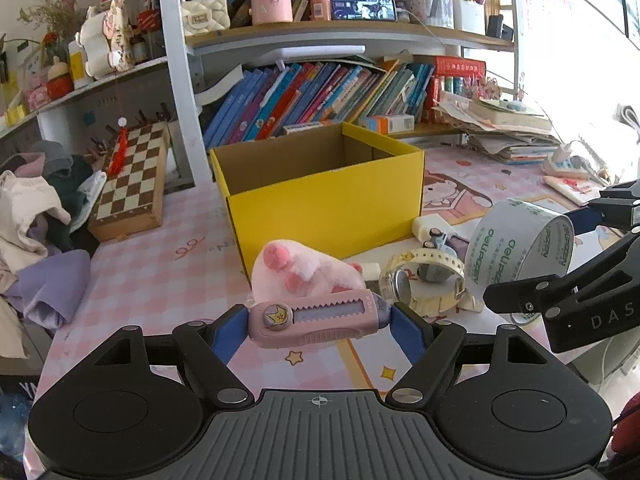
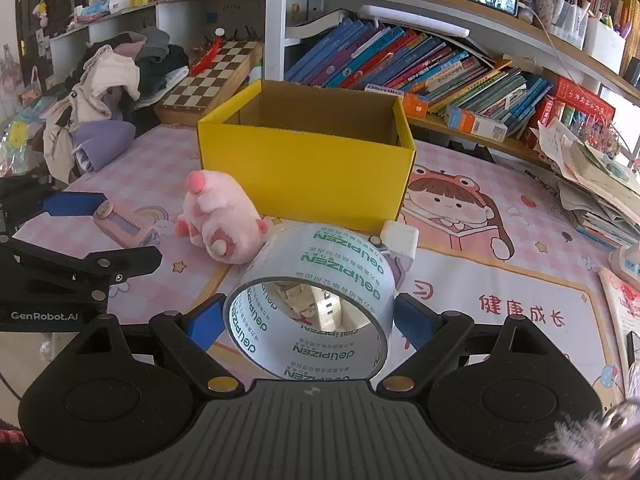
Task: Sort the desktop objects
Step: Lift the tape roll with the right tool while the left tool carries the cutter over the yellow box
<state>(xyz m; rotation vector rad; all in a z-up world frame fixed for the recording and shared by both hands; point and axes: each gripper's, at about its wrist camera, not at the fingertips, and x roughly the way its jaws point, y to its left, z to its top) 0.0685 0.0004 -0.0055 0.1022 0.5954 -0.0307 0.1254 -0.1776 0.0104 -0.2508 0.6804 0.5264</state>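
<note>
Left gripper (image 1: pixel 316 322) jaws clamp pink cutter (image 1: pixel 316 322); right gripper (image 2: pixel 308 316) jaws clamp tape roll (image 2: pixel 320 268).

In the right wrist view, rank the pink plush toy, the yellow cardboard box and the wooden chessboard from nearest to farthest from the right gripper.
1. Pink plush toy: just ahead and left of the right gripper, on the desk mat.
2. Yellow cardboard box: straight ahead, behind the toy.
3. Wooden chessboard: far left, behind the box.

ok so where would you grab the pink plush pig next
Take the plush pig across its round body, coming down from above. It lies on its side on the mat just in front of the yellow box, feet sticking out, so the soft middle is the widest clear part; the box blocks an approach from behind.
</note>
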